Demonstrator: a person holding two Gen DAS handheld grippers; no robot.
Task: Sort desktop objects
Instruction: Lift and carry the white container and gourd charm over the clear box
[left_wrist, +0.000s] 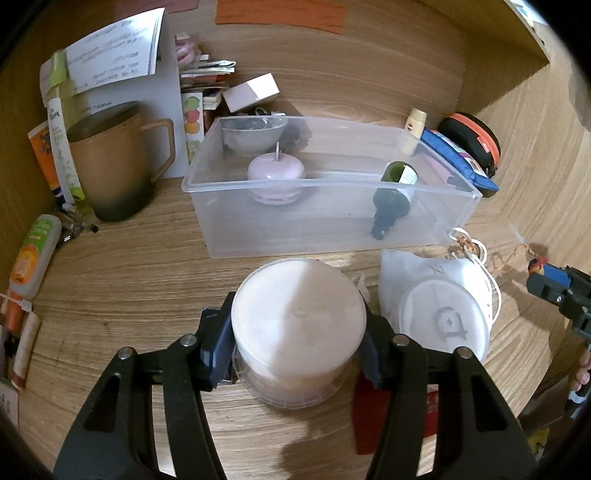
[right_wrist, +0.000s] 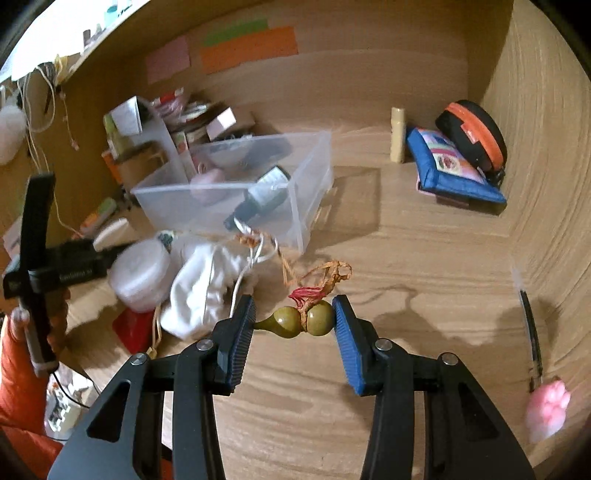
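Observation:
My left gripper (left_wrist: 297, 334) is shut on a round clear tub with a pale pink lid (left_wrist: 297, 317), held just above the desk in front of the clear plastic bin (left_wrist: 332, 218). The bin holds a pink apple-shaped gadget (left_wrist: 275, 175) and a dark green dropper bottle (left_wrist: 391, 195). My right gripper (right_wrist: 293, 325) is shut on a small olive gourd charm (right_wrist: 301, 321) with a red and tan cord, held between its blue pads. The tub (right_wrist: 142, 273) and bin (right_wrist: 236, 184) also show in the right wrist view.
A white mask (left_wrist: 439, 306) lies right of the tub. A brown mug (left_wrist: 114, 166), papers and tubes crowd the left. A blue pouch (right_wrist: 450, 166), an orange-black case (right_wrist: 476, 136) and a cream bottle (right_wrist: 398, 134) sit at the back right. A pink paw pen (right_wrist: 546, 406) lies right.

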